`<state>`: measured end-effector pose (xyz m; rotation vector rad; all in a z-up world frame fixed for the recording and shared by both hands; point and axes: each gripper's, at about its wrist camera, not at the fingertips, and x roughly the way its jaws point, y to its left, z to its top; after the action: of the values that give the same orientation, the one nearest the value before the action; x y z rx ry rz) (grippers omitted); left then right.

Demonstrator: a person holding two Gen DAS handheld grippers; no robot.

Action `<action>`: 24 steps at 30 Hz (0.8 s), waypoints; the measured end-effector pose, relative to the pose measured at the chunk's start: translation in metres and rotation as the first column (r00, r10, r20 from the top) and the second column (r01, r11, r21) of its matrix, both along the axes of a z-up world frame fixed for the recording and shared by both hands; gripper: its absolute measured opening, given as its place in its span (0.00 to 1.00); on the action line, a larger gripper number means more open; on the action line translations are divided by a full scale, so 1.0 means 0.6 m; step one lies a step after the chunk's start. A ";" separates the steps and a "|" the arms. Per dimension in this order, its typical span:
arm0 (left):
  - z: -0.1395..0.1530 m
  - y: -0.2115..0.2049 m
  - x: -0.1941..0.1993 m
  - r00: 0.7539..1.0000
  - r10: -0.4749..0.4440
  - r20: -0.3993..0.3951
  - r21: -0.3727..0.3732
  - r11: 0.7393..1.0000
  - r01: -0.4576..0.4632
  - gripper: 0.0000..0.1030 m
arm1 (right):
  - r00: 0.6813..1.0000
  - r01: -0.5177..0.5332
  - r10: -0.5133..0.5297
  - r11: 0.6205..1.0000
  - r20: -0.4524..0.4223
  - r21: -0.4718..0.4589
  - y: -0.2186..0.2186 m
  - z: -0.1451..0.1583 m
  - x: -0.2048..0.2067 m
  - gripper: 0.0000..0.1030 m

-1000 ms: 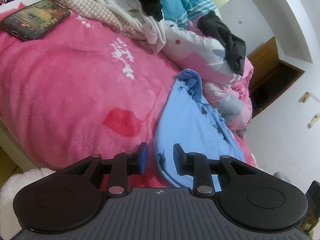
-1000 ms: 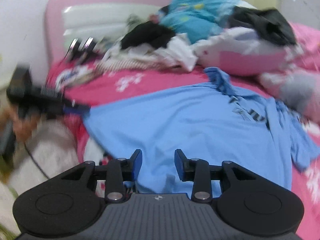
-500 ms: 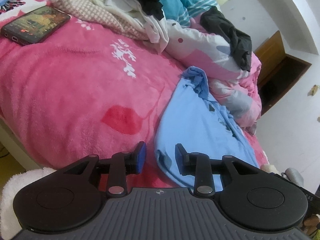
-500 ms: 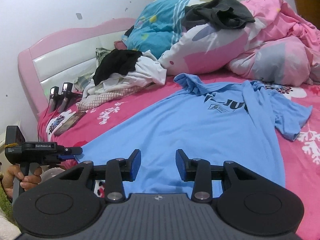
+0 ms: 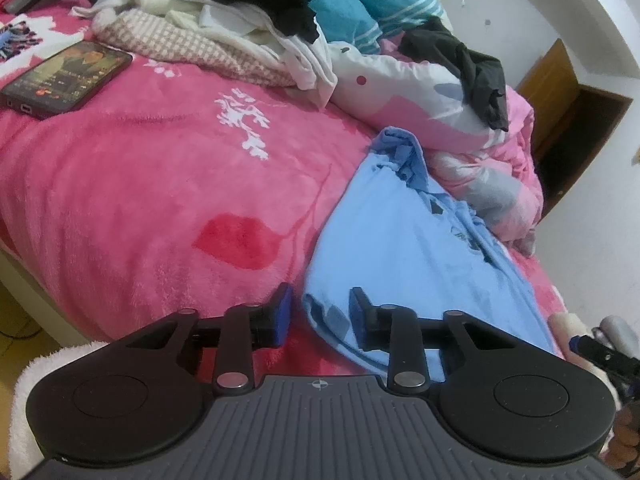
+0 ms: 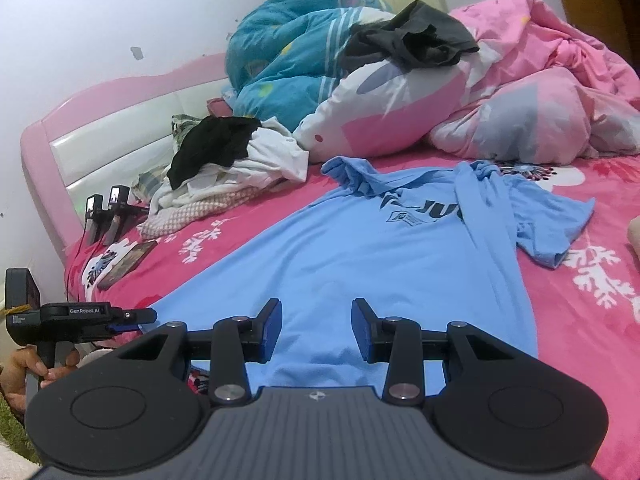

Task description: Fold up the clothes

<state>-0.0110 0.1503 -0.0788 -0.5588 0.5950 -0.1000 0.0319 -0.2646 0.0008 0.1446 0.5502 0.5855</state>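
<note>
A light blue T-shirt [image 6: 360, 260] lies spread face up on the pink bed, collar toward the pillows and one sleeve folded over its chest. In the left wrist view the same T-shirt [image 5: 400, 248] runs away to the right. My left gripper [image 5: 320, 312] straddles the shirt's near hem corner; its jaws are closing, and a gap still shows on both sides of the cloth. In the right wrist view the left gripper [image 6: 148, 314] points at that corner from the left. My right gripper [image 6: 316, 328] hovers open over the hem, nothing between its fingers.
A phone [image 5: 64, 80] lies on the pink blanket [image 5: 120, 200] at far left. A pile of white, checked and black clothes [image 6: 224, 168] sits by the headboard [image 6: 100, 120]. Behind the shirt are a pink quilt [image 6: 520, 108], a teal blanket [image 6: 288, 48] and a dark garment [image 6: 408, 40].
The left gripper's jaws have narrowed around the shirt's hem corner. The right gripper's view has rolled level and steadied after a blurred swing; its jaws stand as before.
</note>
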 end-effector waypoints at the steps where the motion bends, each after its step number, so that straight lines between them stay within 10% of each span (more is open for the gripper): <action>1: 0.000 -0.002 -0.001 1.000 0.006 0.001 0.008 1.000 -0.006 0.09 | 1.000 0.003 -0.003 1.000 -0.001 0.002 -0.001 0.000 0.001 0.39; 12: 0.007 -0.029 -0.011 0.993 -0.027 0.114 0.071 0.997 0.018 0.02 | 1.000 0.020 -0.020 1.000 0.012 0.019 0.017 0.030 0.070 0.40; 24: -0.023 -0.017 -0.016 0.982 -0.055 0.181 0.004 0.998 0.056 0.02 | 0.994 -0.080 0.079 0.997 -0.069 -0.014 0.201 0.069 0.361 0.39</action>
<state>-0.0204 0.1403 -0.0925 -0.5279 0.4330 -0.2020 0.2487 -0.1440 0.0421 0.1280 0.6295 0.6554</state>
